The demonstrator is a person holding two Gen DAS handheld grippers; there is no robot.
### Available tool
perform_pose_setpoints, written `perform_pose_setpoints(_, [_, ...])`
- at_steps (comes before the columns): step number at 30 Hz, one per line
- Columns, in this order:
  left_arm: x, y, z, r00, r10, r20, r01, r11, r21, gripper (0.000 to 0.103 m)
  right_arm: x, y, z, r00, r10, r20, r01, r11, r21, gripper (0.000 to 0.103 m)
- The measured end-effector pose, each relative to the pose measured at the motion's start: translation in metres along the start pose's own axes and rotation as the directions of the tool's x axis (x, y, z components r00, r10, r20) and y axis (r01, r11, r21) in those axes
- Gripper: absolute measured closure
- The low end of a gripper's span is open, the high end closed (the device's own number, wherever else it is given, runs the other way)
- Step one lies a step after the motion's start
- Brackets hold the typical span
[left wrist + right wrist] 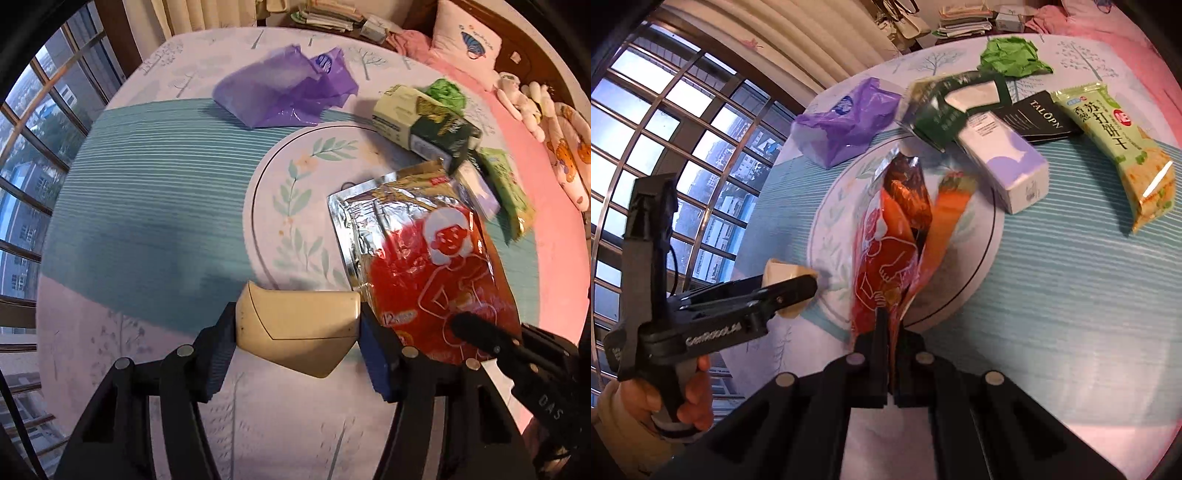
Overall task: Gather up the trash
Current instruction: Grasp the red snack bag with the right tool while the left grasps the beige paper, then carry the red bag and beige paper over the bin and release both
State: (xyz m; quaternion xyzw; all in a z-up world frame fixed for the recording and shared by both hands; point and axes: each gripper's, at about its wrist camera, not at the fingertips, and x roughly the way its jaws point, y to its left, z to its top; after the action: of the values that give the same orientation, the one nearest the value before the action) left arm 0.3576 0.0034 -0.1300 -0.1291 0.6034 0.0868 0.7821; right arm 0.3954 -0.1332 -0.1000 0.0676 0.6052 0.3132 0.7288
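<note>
My left gripper (297, 332) is shut on a cream-coloured box (295, 326), held just above the bed; it also shows in the right wrist view (790, 286). My right gripper (892, 325) is shut on the bottom edge of a red and silver foil bag (890, 251), lifting it over the bedspread's round leaf-print patch (975, 229); the bag also shows in the left wrist view (424, 258). A purple plastic bag (284, 92) lies at the far side of the bed.
More trash lies on the bed at the right: a crumpled green paper (1012, 55), a green and cream box (942, 107), a white and lilac box (1008, 162), a black TALOPN pack (1039, 116) and a green cracker packet (1119, 151). Windows (665, 147) stand at the left.
</note>
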Motion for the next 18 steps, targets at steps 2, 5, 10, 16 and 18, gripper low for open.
perform_pose_setpoints(2, [-0.013, -0.001, -0.008, 1.000, -0.004, 0.014, 0.004, 1.000, 0.016, 0.043, -0.008, 0.010, -0.009, 1.000, -0.009, 0.016, 0.009, 1.000, -0.004, 0.103])
perform_pose_setpoints(5, [-0.038, -0.005, -0.030, 0.999, -0.017, 0.040, 0.015, 0.999, 0.046, 0.043, -0.022, 0.027, -0.028, 0.998, -0.027, 0.049, 0.027, 1.000, -0.007, 0.103])
perform_pose_setpoints(10, [-0.082, 0.014, -0.073, 0.995, -0.041, 0.095, 0.031, 0.993, 0.113, 0.043, -0.044, 0.066, -0.067, 0.992, -0.054, 0.114, 0.056, 0.998, -0.011, 0.103])
perform_pose_setpoints(16, [-0.133, 0.051, -0.134, 0.984, -0.087, 0.155, 0.061, 0.985, 0.162, 0.043, -0.068, 0.121, -0.128, 0.978, -0.084, 0.189, 0.087, 0.996, -0.010, 0.103])
perform_pose_setpoints(18, [-0.143, 0.063, -0.153, 0.981, -0.105, 0.165, 0.076, 0.982, 0.172, 0.043, -0.073, 0.138, -0.148, 0.974, -0.093, 0.205, 0.099, 0.995, -0.018, 0.103])
